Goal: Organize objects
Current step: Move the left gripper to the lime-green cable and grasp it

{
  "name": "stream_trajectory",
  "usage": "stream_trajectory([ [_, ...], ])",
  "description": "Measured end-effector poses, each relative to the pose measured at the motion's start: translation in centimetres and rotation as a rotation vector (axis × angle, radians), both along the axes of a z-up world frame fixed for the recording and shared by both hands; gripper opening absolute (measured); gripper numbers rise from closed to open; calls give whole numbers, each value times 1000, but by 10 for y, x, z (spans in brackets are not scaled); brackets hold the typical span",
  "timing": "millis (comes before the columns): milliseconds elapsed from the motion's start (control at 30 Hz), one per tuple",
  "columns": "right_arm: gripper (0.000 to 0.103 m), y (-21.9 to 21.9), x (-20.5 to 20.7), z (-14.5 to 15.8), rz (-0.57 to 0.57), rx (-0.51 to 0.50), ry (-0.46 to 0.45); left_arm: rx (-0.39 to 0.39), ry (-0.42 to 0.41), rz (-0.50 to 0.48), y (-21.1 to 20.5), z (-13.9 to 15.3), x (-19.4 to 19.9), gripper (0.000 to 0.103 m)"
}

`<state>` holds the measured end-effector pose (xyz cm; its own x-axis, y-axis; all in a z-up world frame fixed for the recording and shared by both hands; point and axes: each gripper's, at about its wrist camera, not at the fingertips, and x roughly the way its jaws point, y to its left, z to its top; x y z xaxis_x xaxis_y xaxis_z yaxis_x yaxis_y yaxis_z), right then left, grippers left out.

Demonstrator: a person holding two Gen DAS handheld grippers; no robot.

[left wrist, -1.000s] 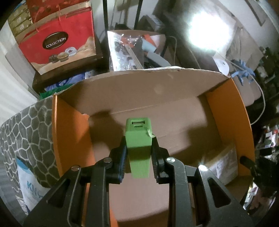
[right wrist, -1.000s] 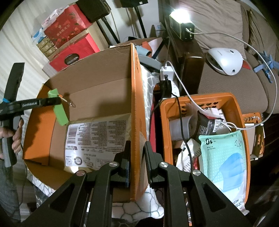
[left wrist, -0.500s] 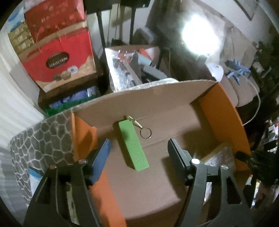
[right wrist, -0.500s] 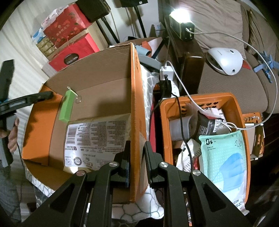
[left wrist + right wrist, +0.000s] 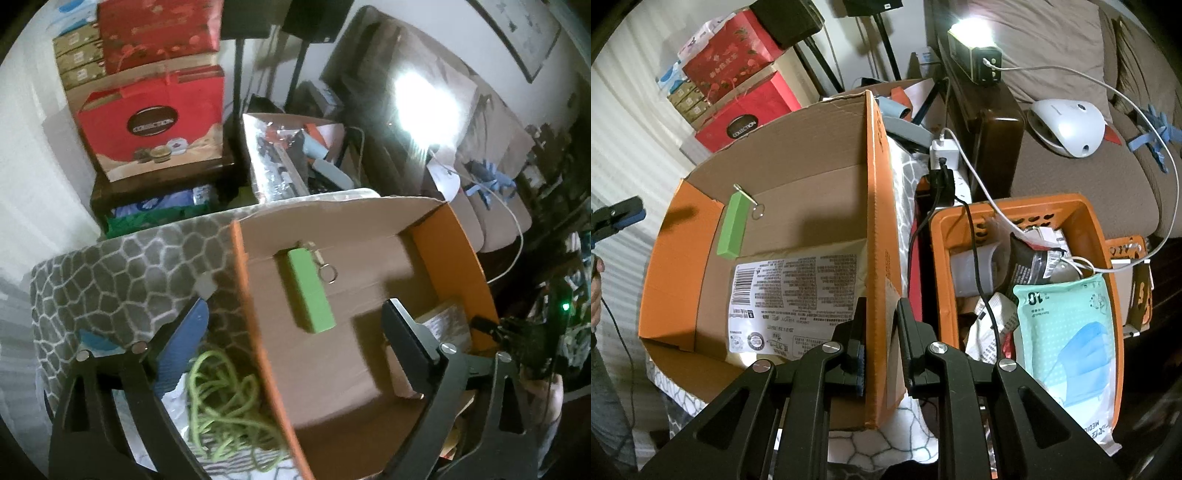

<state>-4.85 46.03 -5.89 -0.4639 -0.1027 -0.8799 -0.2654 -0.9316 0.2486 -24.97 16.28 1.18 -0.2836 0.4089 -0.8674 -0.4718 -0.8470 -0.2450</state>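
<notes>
The green power bank (image 5: 309, 291) lies on the cardboard box (image 5: 875, 206) floor near the back wall, rigid, light and smooth-sided, best pinched across its narrow width, while the left tool (image 5: 295, 325) gapes empty and the right tool (image 5: 881, 347) clamps the box's side wall.

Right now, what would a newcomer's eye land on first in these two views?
Probably the green power bank lying inside the cardboard box, its key ring beside it. The right gripper pinches the box's orange side wall. Next to it, an orange basket brims with a face mask pack.
</notes>
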Motion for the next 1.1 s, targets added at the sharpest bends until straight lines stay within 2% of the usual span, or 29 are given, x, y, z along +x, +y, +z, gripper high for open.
stream_trajectory([
  [267,15,0,0,0,0,0,0,0,-33,6,-41,-15,10,96],
  [433,15,1,1,0,1,-1,0,13,-91,6,-65,-30,16,97],
  [533,15,1,1,-1,0,-3,1,21,-95,13,-78,-34,21,102],
  [800,15,2,1,-1,0,-2,0,9,-92,5,-111,-46,36,102],
  [1100,15,3,1,-2,-4,-1,-2,59,-82,-123,-124,-66,61,102],
])
